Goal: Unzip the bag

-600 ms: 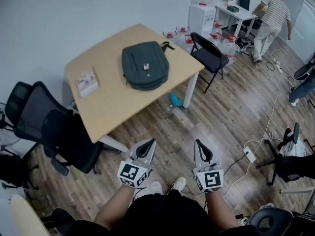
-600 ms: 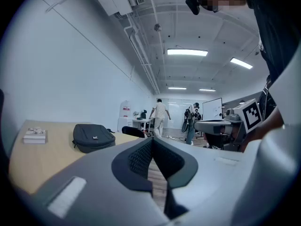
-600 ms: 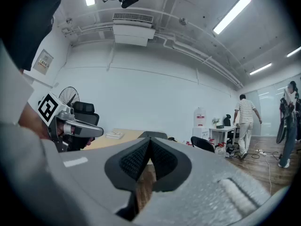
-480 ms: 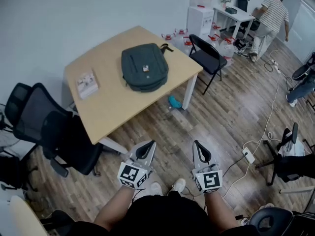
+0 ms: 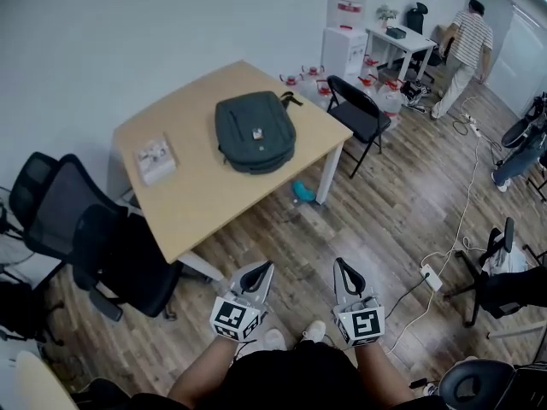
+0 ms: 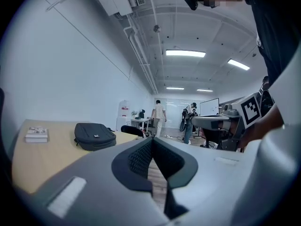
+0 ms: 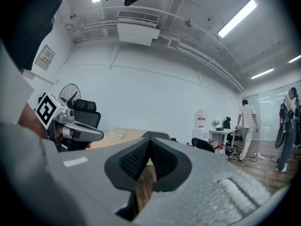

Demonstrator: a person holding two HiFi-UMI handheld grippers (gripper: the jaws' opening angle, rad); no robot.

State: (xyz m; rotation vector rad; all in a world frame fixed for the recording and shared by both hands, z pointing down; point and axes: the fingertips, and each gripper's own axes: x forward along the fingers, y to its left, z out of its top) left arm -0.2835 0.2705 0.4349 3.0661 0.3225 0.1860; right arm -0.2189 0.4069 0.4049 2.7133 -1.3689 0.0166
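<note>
A dark grey-green backpack lies flat on the far part of a light wooden table. It also shows in the left gripper view as the backpack, far ahead and left of the jaws. Only the top of the backpack peeks over the jaws in the right gripper view. Both grippers are held low in front of the person, well short of the table and above the wooden floor. My left gripper is shut with nothing in it. My right gripper is likewise shut and empty, about a hand's width to its right.
A small white box lies on the table's left side. Black office chairs stand left of the table and a folding chair at its far right corner. A cable and power strip lie on the floor to the right. A person stands far back.
Both grippers sit slightly lower and closer in the head view. The table and bag have shifted a little right in the view. The person at the back has stepped further away.
</note>
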